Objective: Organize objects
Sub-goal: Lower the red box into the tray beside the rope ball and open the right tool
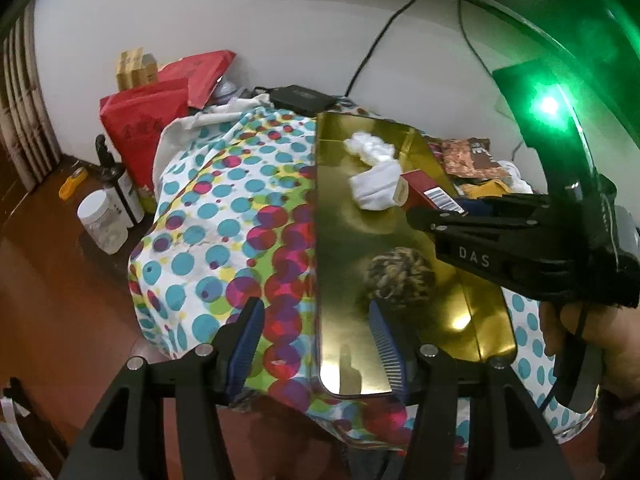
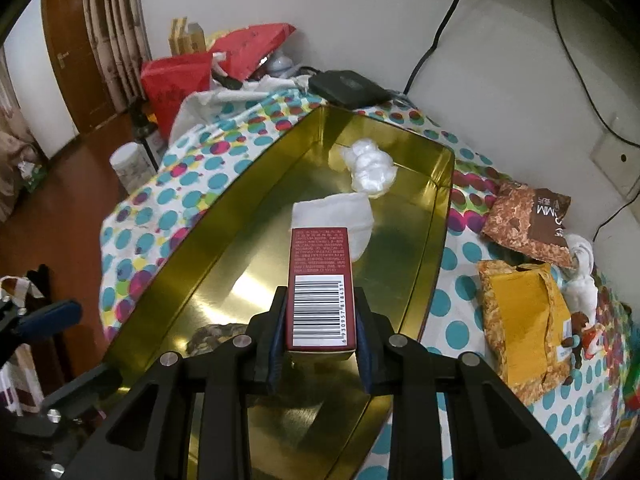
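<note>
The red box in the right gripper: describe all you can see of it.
The red box is a slim dark-red carton, seemingly cardboard, with white fine print above a white barcode panel. The right gripper is shut on its near end, pads against both sides. It points away from the camera, above the gold tin.

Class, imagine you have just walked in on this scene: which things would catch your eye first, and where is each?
The shiny gold tin tray fills the middle, lying on a bright polka-dot cloth. The right gripper holds a dark red barcoded box above the tray. White wads lie at the tray's far end.
</note>
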`<action>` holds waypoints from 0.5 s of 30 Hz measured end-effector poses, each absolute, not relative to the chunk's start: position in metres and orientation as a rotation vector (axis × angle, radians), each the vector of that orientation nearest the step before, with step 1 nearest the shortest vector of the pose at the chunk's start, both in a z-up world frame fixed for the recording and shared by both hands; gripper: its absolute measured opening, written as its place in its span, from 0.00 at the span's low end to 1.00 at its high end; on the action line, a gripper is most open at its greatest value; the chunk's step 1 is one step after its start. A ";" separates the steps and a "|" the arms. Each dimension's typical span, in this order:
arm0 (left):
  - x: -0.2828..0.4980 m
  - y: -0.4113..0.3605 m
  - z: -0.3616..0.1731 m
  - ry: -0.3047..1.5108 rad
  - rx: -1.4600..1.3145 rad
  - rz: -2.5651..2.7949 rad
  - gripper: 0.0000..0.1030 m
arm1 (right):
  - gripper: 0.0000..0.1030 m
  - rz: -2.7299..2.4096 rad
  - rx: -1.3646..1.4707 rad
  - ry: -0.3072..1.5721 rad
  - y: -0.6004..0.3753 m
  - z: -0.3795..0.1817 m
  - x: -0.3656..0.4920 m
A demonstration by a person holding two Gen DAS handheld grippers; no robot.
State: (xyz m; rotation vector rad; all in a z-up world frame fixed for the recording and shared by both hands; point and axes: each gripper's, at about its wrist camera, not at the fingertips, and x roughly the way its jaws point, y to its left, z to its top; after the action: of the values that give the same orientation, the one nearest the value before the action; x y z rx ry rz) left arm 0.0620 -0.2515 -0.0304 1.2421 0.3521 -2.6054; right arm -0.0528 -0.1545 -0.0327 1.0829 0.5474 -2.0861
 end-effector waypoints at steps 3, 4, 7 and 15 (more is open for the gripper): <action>0.062 -0.254 -0.032 0.366 1.251 -2.600 0.54 | 0.27 -2.088 1.101 0.574 -0.160 -0.042 -0.055; 0.062 -0.254 -0.033 0.365 1.254 -2.602 0.54 | 0.27 -2.090 1.105 0.576 -0.161 -0.043 -0.056; 0.062 -0.253 -0.033 0.364 1.258 -2.603 0.54 | 0.27 -2.085 1.122 0.572 -0.162 -0.050 -0.058; 0.059 -0.252 -0.035 0.385 1.293 -2.585 0.54 | 0.44 -2.075 1.091 0.587 -0.160 -0.048 -0.050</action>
State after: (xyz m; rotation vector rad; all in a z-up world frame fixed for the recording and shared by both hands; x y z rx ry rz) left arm 0.0586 -0.2520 -0.0345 1.2926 0.3851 -2.5846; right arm -0.0500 -0.1595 -0.0479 1.0910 0.5872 -2.0755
